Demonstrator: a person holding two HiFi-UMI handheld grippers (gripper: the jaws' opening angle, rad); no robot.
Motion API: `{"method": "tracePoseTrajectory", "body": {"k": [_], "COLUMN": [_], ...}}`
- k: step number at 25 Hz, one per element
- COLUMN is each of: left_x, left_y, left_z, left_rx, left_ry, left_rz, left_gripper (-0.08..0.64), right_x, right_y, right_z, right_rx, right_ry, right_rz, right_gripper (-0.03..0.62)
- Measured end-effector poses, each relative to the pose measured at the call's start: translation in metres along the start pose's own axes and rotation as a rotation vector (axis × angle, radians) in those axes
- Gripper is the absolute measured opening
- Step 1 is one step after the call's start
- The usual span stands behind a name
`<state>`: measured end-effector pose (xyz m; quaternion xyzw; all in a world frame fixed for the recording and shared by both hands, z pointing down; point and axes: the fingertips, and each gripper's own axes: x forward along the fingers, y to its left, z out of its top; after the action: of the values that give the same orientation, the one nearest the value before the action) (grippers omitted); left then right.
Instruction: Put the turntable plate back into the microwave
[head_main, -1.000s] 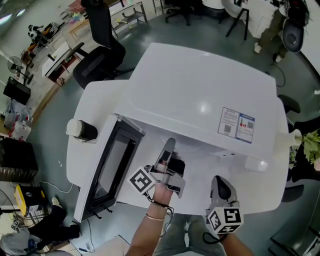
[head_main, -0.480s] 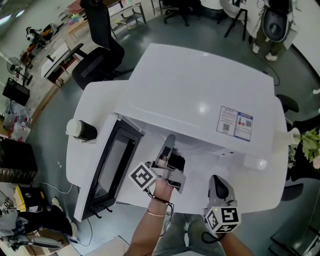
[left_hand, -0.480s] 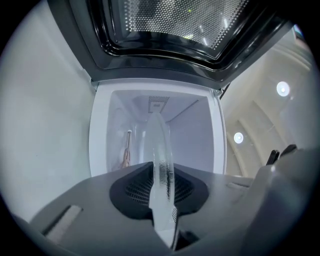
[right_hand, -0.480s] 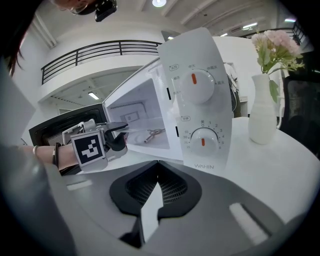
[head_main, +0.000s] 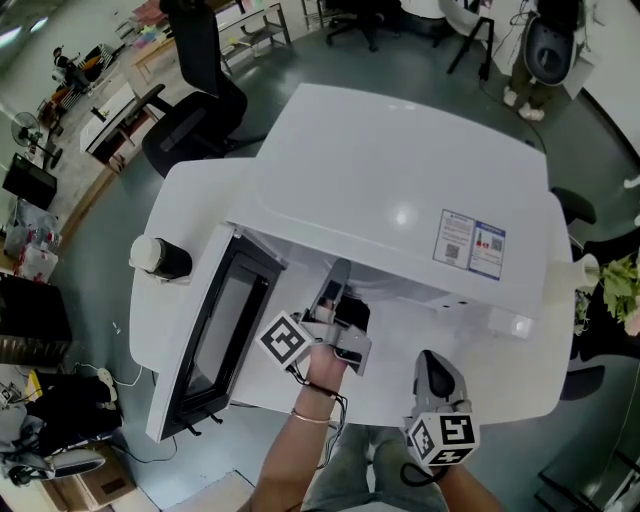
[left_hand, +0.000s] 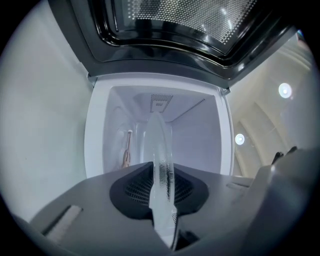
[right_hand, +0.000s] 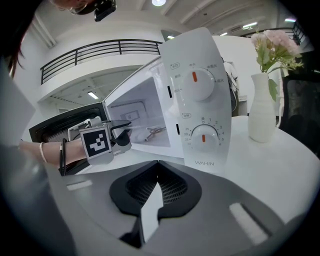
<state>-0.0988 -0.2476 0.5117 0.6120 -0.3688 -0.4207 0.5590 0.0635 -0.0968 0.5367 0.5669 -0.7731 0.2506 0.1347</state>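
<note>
Insertion step. Left tool (head_main: 337, 285) clenched on plate (left_hand: 159, 165), held at the open microwave (head_main: 400, 190) mouth, probably not inside yet. Right tool (right_hand: 156, 180) clenched, empty. Next: slide in, seat centred.

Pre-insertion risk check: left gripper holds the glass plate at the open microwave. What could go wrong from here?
1. The left gripper holds the glass plate only by its rim; it could slip or tilt and strike the microwave.
2. It must seat on the support piece inside; off centre, it may sit crooked.
3. The right gripper is shut and empty, so nothing backs it up.
</note>
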Motion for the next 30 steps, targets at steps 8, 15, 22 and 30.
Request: {"method": "tracePoseTrajectory", "body": {"k": [8,15,22,30], "left_x": [0.008,0.017,0.025,0.032], "left_y": [0.0,0.0,0.001,0.002], "left_z": [0.001,-0.001,0.0,-0.001], "left_rx": [0.017,0.022,0.015,-0.001], "left_ry": [0.01,0.015,0.009,0.013], "left_rz": [0.009,0.008,0.016,0.023], "left_gripper": [0.046,0.046,0.046,0.046], "right_x": [-0.002,-0.004,-0.004,-0.003], "right_y": [-0.002,-0.003,-0.007,-0.006], "right_z": [-0.003,-0.005,-0.005,-0.006], "right_rx": [0.007,0.012,0.017,0.018], "right_ry": [0.002,0.003,0.005,0.009], "right_rz": [-0.009,-0.013,-0.021,-0.015], "right_gripper": [0.011,0.011,0.011,0.011]}}
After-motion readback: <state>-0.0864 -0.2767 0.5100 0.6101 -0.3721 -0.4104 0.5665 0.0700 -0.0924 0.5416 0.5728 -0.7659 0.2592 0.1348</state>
